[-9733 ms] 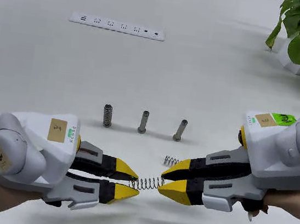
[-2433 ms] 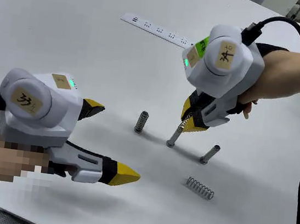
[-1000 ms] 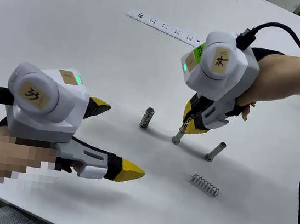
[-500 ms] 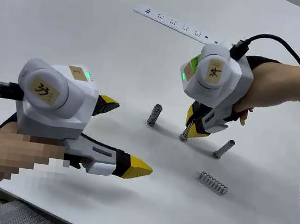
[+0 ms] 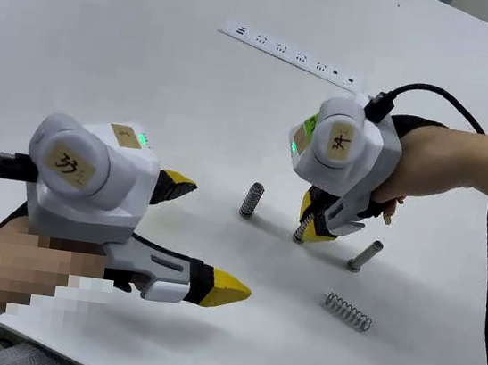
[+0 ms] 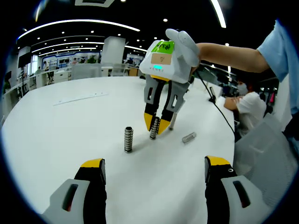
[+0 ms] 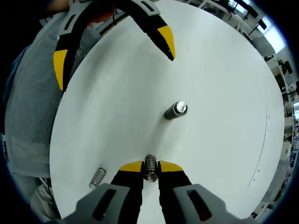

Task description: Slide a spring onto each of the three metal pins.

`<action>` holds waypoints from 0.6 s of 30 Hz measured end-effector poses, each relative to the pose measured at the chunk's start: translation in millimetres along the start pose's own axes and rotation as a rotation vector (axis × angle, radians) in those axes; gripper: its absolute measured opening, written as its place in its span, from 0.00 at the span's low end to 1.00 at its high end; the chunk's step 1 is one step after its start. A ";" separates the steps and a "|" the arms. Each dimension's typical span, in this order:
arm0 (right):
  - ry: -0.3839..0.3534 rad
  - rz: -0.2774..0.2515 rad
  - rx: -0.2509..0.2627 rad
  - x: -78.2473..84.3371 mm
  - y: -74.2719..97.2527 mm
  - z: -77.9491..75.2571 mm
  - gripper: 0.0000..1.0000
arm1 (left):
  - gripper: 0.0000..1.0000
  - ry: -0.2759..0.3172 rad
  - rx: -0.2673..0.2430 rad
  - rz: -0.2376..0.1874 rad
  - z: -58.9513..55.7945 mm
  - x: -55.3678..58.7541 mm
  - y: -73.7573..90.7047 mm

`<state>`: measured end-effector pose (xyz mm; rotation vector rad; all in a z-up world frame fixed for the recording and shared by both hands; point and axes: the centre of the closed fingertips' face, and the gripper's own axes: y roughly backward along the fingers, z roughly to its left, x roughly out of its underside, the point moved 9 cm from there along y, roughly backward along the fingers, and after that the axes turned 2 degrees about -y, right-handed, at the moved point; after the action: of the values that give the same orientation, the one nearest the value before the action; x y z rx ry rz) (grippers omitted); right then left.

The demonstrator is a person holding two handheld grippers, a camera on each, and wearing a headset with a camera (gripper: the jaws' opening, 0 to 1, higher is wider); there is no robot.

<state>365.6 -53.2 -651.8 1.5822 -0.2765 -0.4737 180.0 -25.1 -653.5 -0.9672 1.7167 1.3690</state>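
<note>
Middle pin (image 5: 298,236), upright on the white table (image 5: 109,48): a spring (image 7: 150,164) sits around it, pinched in the narrow jaws of your right gripper (image 5: 312,230). The left pin (image 5: 252,200) already carries its spring. The right pin (image 5: 366,256) is bare, with a loose spring (image 5: 348,311) lying near it. Your left gripper (image 5: 210,237) hovers well apart, jaws spread wide.

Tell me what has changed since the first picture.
The left gripper let go of the spring and now hangs open. The right gripper carried it to the middle pin and has lowered it over the pin. Unchanged: the sprung first pin, the bare third pin, the loose spring on the table.
</note>
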 end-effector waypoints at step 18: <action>-0.011 -0.020 -0.004 -0.4 -1.6 4.4 0.23 | 0.77 0.113 0.020 -0.092 2.0 -7.8 4.7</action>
<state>363.1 -56.9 -653.4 1.5802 -0.2688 -0.4982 179.5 -21.5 -644.9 -1.1165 1.7424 1.2567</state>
